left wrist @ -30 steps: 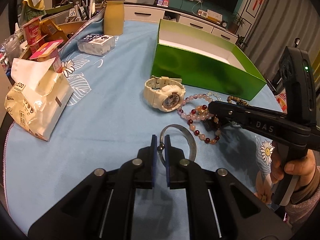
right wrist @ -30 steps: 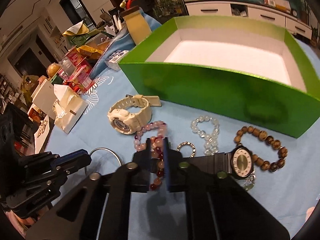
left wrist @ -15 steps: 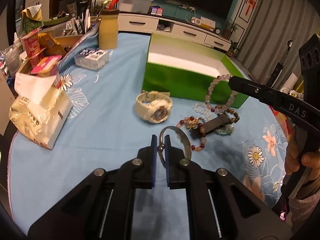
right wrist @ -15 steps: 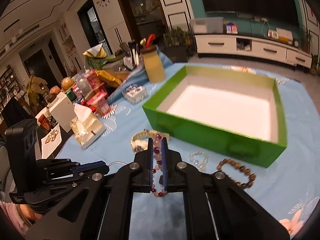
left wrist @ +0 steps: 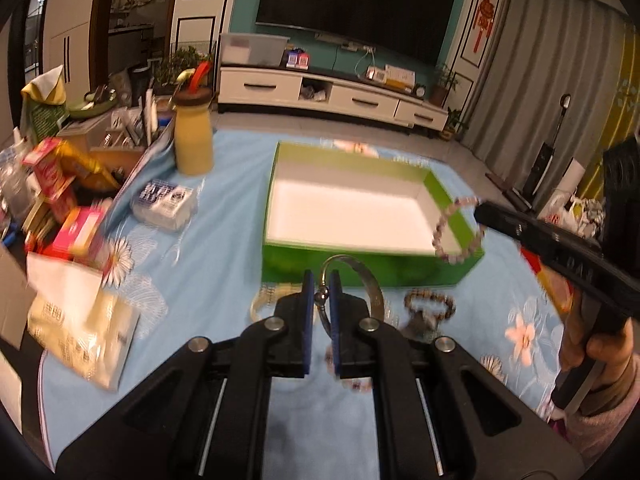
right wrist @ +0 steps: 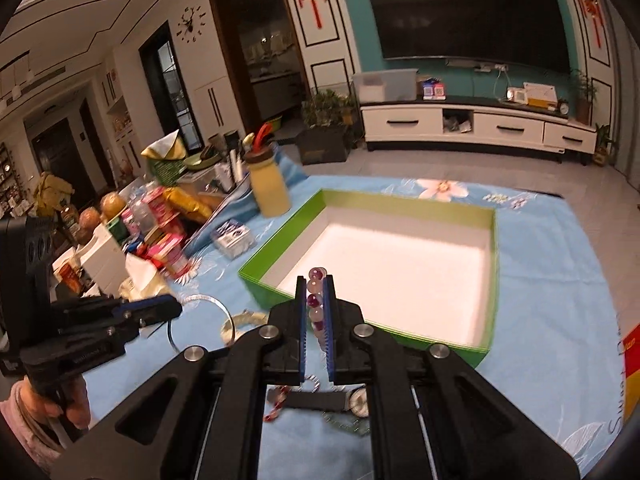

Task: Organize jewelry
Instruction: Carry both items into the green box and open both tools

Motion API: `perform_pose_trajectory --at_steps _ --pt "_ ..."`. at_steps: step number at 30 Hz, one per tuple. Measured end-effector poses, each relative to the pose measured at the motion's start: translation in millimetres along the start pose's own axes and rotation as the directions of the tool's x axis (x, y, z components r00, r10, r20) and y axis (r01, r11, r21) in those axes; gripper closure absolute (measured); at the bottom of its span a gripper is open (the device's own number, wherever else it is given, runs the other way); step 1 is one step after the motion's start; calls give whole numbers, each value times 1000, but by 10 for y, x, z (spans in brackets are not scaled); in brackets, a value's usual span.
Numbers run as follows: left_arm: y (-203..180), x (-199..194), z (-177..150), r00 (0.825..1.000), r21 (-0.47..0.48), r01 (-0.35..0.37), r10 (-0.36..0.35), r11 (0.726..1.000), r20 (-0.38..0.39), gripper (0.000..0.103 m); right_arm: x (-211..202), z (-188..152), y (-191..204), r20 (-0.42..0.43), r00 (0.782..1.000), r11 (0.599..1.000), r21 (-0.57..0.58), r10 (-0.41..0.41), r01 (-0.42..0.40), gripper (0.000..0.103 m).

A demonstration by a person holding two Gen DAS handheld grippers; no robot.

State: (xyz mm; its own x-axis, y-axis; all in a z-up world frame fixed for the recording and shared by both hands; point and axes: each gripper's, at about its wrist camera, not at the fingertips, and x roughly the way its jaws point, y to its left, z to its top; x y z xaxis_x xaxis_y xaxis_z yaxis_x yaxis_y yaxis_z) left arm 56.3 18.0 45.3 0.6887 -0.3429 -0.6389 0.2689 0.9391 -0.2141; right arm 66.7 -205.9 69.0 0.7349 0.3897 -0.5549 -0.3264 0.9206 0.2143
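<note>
The left tongs are clamped on a bangle, the right tongs on a bead bracelet, both held above the tabletop at the near edge of the box. The box is empty; watches and other bracelets remain on the tabletop's near side.

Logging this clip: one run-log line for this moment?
left gripper: shut on silver bangle | right gripper: shut on bead bracelet | green box: empty
</note>
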Motion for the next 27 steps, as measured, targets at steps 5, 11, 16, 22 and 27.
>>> perform_pose_trajectory --at_steps 5,11,16,22,27 --pt "-100 216 353 1000 16 6 -7 1000 21 96 105 131 -164 11 1000 1000 8 -24 24 96" --pt "-172 764 673 1000 9 -7 7 1000 -26 96 364 228 -323 -13 999 999 5 -39 39 96" --pt "-206 1219 773 996 19 -40 42 999 -85 96 670 272 -452 -52 997 998 18 -51 52 96" --pt "-171 1560 751 983 21 -100 102 995 -150 68 953 225 -721 -124 986 988 91 -114 125 78" --pt "-106 1344 745 987 31 -122 124 992 -98 42 754 133 -841 -100 986 983 113 -131 142 78"
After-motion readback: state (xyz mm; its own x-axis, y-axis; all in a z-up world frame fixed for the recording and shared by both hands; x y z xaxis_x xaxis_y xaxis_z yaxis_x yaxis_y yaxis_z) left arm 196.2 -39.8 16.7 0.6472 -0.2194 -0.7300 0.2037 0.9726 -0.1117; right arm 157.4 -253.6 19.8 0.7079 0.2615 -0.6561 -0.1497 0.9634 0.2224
